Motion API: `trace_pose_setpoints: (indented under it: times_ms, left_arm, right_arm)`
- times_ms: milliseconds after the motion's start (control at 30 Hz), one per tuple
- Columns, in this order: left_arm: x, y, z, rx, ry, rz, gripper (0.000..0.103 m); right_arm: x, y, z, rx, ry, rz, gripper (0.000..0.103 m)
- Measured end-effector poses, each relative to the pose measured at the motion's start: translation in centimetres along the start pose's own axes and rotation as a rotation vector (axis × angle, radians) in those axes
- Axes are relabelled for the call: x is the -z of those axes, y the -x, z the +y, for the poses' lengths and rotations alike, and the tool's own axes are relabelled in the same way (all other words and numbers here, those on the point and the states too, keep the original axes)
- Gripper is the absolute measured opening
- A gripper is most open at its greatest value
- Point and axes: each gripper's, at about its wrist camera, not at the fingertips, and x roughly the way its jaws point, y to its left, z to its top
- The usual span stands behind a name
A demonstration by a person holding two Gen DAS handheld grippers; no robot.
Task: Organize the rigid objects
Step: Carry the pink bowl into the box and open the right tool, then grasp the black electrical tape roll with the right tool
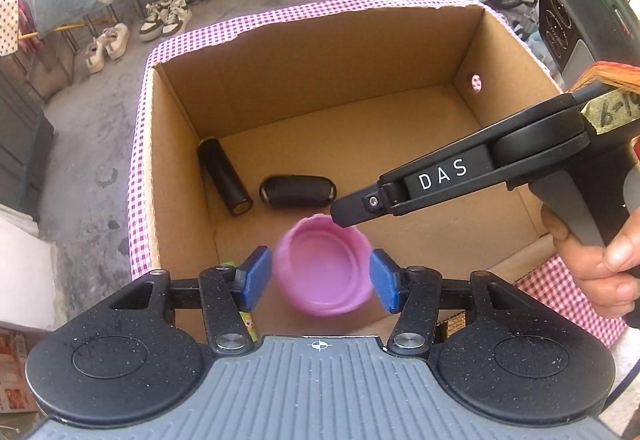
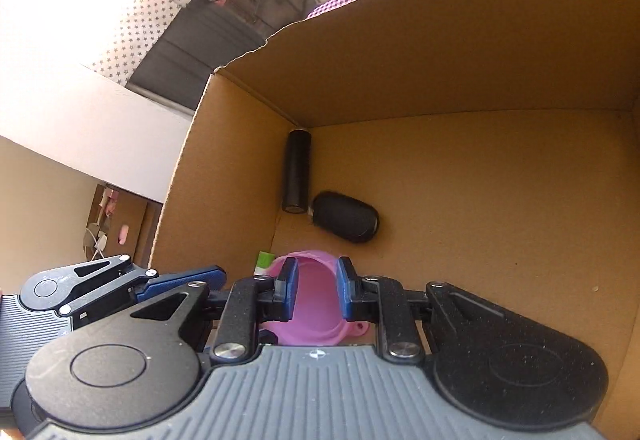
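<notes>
Two hand-held grippers, each a ribbed grey body flanked by round black speckled discs, fill the lower half of both views. The left gripper carries black link arms pinned with silver screws, ending in blue ridged pads; a small white crosshair mark sits at the centre of its grey body. The right gripper is built alike. At the right of the left view its black side bears white letters "DAS", a yellowish handwritten label and a green light, above a hand.

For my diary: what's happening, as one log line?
left gripper: open around pink cup | right gripper: shut at its rim | place: inside box
</notes>
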Motion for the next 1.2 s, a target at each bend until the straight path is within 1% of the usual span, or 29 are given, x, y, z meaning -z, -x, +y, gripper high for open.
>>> trace_pose_setpoints:
  times_ms: [100,167,267,367,467,600,667,767,867,933,1000,1033,1133,1200]
  left_arm:
    - [0.0,0.5,0.1,0.003,0.008,-0.014,0.054]
    - [0.1,1.0,0.2,0.005,0.014,-0.032,0.054]
    - [0.4,2.4,0.3,0.013,0.026,-0.066,0.054]
    - [1.1,4.3,0.3,0.030,0.038,-0.117,0.054]
    - [2.4,6.7,0.1,0.057,0.053,-0.180,0.054]
    - [4.9,9.0,0.4,0.086,0.083,-0.247,0.056]
    - [6.5,9.5,0.6,0.100,0.108,-0.266,0.057]
    - [8.8,9.6,0.6,0.104,0.142,-0.276,0.058]
    - [11.0,9.1,0.2,0.088,0.166,-0.271,0.061]
    - [12.4,8.4,-0.2,0.085,0.170,-0.259,0.064]
    - [14.0,7.6,-0.4,0.073,0.165,-0.246,0.067]
    - [14.5,7.1,-0.6,0.062,0.158,-0.238,0.069]
    - [16.2,5.6,-1.3,0.019,0.117,-0.232,0.071]
    - [17.1,4.9,-1.6,0.027,0.094,-0.227,0.072]
  right_arm:
    - [0.1,0.4,-0.2,-0.011,-0.017,-0.011,0.023]
    - [0.3,0.9,-0.5,-0.048,-0.039,-0.030,0.023]
    - [1.0,2.7,-0.6,-0.083,-0.057,-0.082,0.023]
    - [2.4,5.2,-0.6,-0.118,-0.066,-0.144,0.023]
    - [4.7,8.4,-0.6,-0.159,-0.070,-0.214,0.023]
    - [8.8,12.3,-0.8,-0.191,-0.067,-0.306,0.024]
    - [11.2,13.7,-0.7,-0.189,-0.064,-0.339,0.024]
    - [14.7,14.9,-0.2,-0.154,-0.044,-0.376,0.024]
    - [17.9,14.2,0.5,-0.122,-0.039,-0.378,0.026]
    - [19.4,13.1,0.9,-0.108,-0.035,-0.362,0.031]
    - [20.4,11.7,1.5,-0.089,-0.015,-0.344,0.044]
    - [20.8,11.2,1.7,-0.081,-0.005,-0.337,0.046]
    - [21.5,9.0,2.2,-0.074,0.004,-0.288,0.047]
    - [21.7,7.2,2.4,-0.064,0.002,-0.249,0.047]
